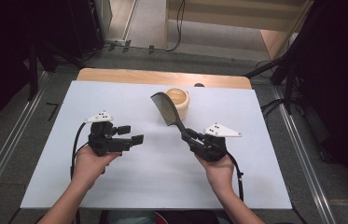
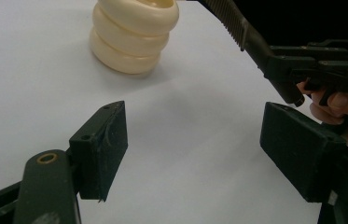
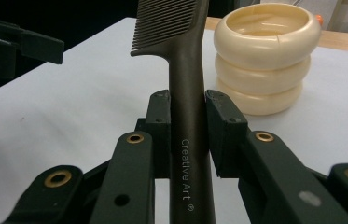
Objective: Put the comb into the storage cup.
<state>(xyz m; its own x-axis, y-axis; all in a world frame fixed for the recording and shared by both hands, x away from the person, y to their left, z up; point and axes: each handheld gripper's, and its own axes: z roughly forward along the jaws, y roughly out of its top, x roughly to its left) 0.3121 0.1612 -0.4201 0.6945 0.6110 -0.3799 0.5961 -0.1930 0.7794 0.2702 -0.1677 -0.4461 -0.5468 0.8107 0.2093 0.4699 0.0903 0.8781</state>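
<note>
- Right gripper (image 1: 189, 135): in the high view it sits right of centre, in your right hand (image 1: 219, 170). Its jaws are closed onto the handle of the dark comb (image 1: 166, 109); the right gripper view shows both pads pressed against the handle's sides, with the lettering "Creative Art" running along it.
- Comb: in the high view it slants from the jaws up and to the left, toothed end uppermost, ending just left of the cream ribbed holder (image 1: 178, 101). It is raised off the white table sheet (image 1: 129, 182). Whether it touches the holder you cannot tell.
- Holder: upper centre of the high view, standing upright on the sheet, its mouth open upward; upper right in the right gripper view, behind the comb.
- Left gripper (image 1: 134, 134): left of centre in the high view, in your left hand (image 1: 90, 163), pointing toward the right. Its jaws stand wide apart with nothing between them; the left gripper view shows bare sheet in the gap.
</note>
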